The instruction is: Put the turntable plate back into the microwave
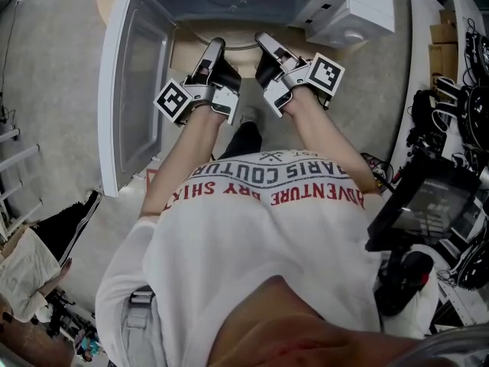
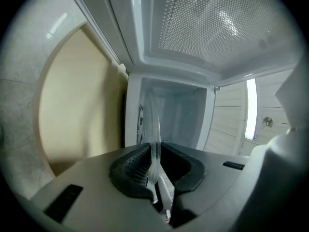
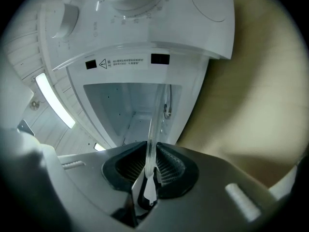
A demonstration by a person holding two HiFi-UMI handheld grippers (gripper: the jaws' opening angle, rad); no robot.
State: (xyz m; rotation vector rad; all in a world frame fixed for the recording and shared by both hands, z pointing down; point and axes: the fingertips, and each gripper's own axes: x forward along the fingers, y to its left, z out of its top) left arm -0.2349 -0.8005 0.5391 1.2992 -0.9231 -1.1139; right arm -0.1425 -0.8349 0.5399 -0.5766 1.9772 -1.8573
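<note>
Facing open microwave, left hand-held gripper and right hand-held gripper clamp turntable plate.

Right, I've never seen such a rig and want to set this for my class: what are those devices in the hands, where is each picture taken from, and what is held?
No robot here: a person holds a two-jaw clamp in each hand, the left gripper and the right gripper; the marker cubes belong to them. The head view looks down from the person's head at a white microwave, its door swung open, standing on a beige table. The two gripper views come from cameras riding on each gripper, looking along its jaws into the oven. Both grippers are shut on the rim of a clear glass turntable plate, seen edge-on, at the oven's opening.
</note>
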